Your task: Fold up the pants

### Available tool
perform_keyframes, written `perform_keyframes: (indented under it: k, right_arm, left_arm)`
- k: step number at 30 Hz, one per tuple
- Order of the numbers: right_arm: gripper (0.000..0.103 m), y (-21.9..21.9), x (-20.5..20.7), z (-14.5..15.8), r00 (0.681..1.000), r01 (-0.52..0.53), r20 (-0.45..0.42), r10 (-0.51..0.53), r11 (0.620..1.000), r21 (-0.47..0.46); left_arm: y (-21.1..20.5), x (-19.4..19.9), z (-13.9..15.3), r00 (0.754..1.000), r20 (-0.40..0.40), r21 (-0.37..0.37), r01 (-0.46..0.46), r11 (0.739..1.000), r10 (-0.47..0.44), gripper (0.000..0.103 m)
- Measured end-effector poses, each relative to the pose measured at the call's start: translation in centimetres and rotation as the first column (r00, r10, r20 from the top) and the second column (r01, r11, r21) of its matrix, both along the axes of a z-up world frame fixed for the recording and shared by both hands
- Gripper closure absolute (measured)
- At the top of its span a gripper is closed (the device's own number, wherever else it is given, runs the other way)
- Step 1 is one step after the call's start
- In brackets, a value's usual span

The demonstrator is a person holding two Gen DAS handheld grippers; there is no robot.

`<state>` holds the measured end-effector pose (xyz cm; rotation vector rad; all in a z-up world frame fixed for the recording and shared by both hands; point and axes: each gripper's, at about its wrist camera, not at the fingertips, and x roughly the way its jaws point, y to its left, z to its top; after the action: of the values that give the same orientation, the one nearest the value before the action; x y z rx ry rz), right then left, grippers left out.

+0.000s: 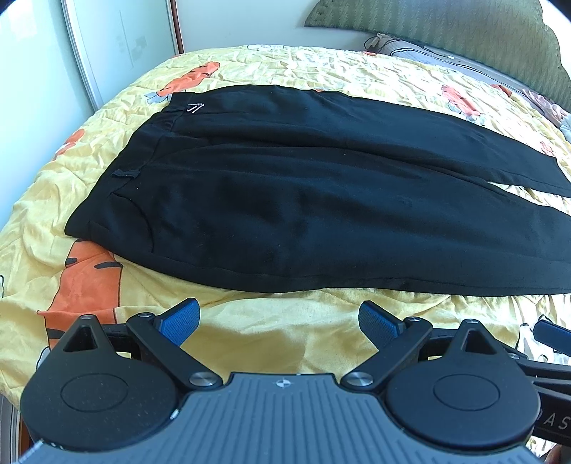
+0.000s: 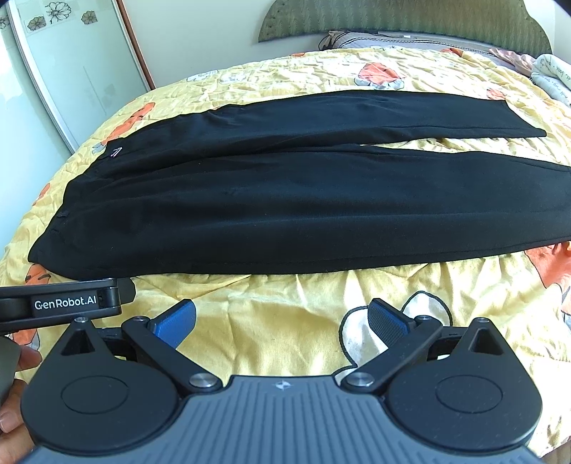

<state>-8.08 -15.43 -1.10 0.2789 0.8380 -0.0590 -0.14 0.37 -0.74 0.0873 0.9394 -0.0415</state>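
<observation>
Black pants (image 1: pixel 303 200) lie flat on the bed, waistband to the left with a small metal clasp (image 1: pixel 195 107), legs running to the right. In the right wrist view the pants (image 2: pixel 285 200) show both legs, slightly apart at the cuffs. My left gripper (image 1: pixel 280 321) is open and empty, just short of the near edge of the pants. My right gripper (image 2: pixel 282 321) is open and empty, also short of the near edge. The left gripper's body shows at the left in the right wrist view (image 2: pixel 64 305).
A yellow bedsheet (image 2: pixel 296 314) with orange carrot prints covers the bed. A green headboard (image 2: pixel 392 18) and pillows stand at the far side. A white wardrobe door (image 2: pixel 71 64) is at the left. Crumpled clothes (image 2: pixel 549 71) lie at the far right.
</observation>
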Motion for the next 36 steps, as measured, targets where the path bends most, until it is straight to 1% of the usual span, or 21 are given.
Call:
perform_keyframes:
  k: [18,36]
  right_arm:
    - [0.000,0.25,0.09,-0.03,1.000,-0.005,0.007,0.005,1.000,-0.007]
    - [0.000,0.35,0.39,-0.10,1.000,-0.026,0.011,0.026,1.000,-0.006]
  left_arm:
    - [0.59,-0.15,0.26,1.000,0.007,-0.001,-0.005,1.000,0.005,0.006]
    - [0.53,0.05,0.37,1.000,0.023,0.031,-0.005,0.999,0.004,0.006]
